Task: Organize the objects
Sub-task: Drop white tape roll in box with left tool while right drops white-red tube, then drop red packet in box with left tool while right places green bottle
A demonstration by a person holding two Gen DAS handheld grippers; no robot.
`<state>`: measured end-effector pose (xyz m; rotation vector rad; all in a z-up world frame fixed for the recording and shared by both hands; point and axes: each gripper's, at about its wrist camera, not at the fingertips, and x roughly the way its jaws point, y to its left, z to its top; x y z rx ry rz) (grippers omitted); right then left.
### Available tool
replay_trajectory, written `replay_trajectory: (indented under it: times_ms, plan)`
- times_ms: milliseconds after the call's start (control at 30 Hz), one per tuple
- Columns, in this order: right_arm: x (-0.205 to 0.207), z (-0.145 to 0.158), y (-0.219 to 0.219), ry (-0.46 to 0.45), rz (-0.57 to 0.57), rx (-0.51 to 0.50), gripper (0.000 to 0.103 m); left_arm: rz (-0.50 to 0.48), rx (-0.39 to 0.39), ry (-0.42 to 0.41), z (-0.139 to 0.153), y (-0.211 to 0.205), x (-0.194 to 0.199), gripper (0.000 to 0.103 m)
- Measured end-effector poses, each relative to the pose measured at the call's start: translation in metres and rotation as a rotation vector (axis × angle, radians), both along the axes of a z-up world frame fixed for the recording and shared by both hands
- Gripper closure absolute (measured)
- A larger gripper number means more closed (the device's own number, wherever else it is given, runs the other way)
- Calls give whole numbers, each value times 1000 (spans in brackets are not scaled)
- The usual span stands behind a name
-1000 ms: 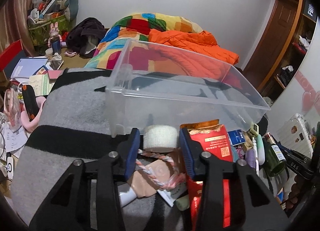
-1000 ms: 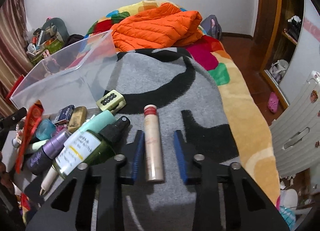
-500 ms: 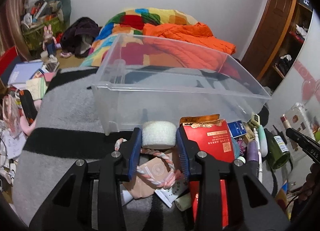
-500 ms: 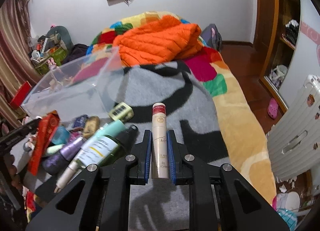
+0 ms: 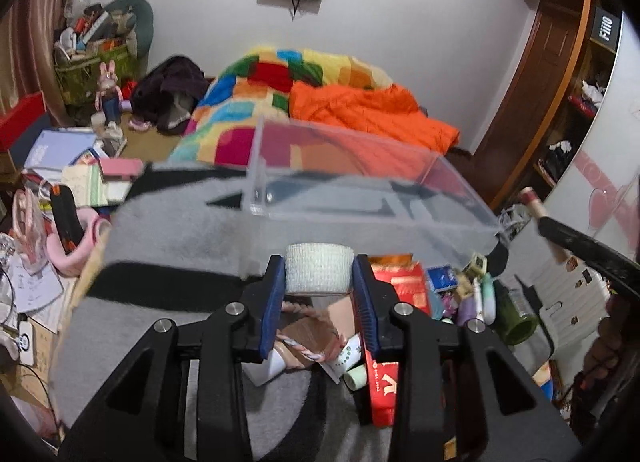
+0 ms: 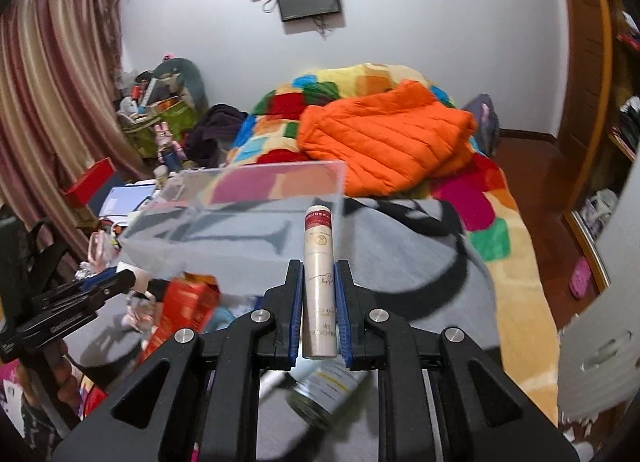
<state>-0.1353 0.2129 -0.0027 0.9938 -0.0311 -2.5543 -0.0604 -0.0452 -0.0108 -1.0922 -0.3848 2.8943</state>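
Two tools are loaded above a cluttered bed. The left tool (image 5: pixel 319 276) is clamped on a white roll of bandage tape (image 5: pixel 319 269), its blue pads pressed to the roll's flat ends, held in the air just short of the near wall of a clear plastic bin (image 5: pixel 360 198). The right tool (image 6: pixel 319 294) is closed tight on a slim beige tube with a red-banded cap (image 6: pixel 319 262), the tube pointing forward along the fingers with its cap toward the bin's corner (image 6: pixel 240 214). The bin sits on a grey-and-black blanket (image 5: pixel 168 246). Below the left tool lies a heap of small items: a red packet (image 5: pixel 404 290), a pink-and-white braided cord (image 5: pixel 298 344), a green glass bottle (image 5: pixel 516 322). Beyond the bin, an orange puffer jacket (image 6: pixel 384 146) rests on a patchwork quilt (image 6: pixel 492 206). The bin's floor looks bare through its walls.
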Motion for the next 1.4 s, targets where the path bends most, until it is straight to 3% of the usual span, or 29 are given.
replay_trajectory:
  times_ms: [200, 333, 533, 833, 933, 1100, 1200, 1300, 1400]
  plan:
    - [-26, 10, -21, -13, 54, -13, 89, 1, -19, 65, 32, -6, -10, 69]
    - [-51, 8, -39, -43, 79, 26, 89, -21, -36, 50, 39, -5, -38, 69]
    - [-84, -19, -60, -152, 114, 77, 89, -44, -74, -41, 23, -1, -82, 69]
    - [-99, -43, -82, -199, 158, 147, 89, -104, -56, -85, 7, 4, -106, 68]
    - [-100, -45, -85, -195, 156, 164, 89, -97, -86, -99, 3, 7, -109, 67]
    - [-96, -45, -87, -189, 161, 176, 89, -80, -104, -80, 4, 10, -106, 40]
    - [-91, -40, -84, -175, 159, 166, 88, -77, -125, -47, 10, 11, -100, 38]
    - [-84, -32, -75, -163, 156, 132, 79, -62, -139, -23, 17, 10, -93, 26]
    - [-73, -23, -67, -131, 152, 119, 63, -65, -117, 9, 26, 7, -81, 17]
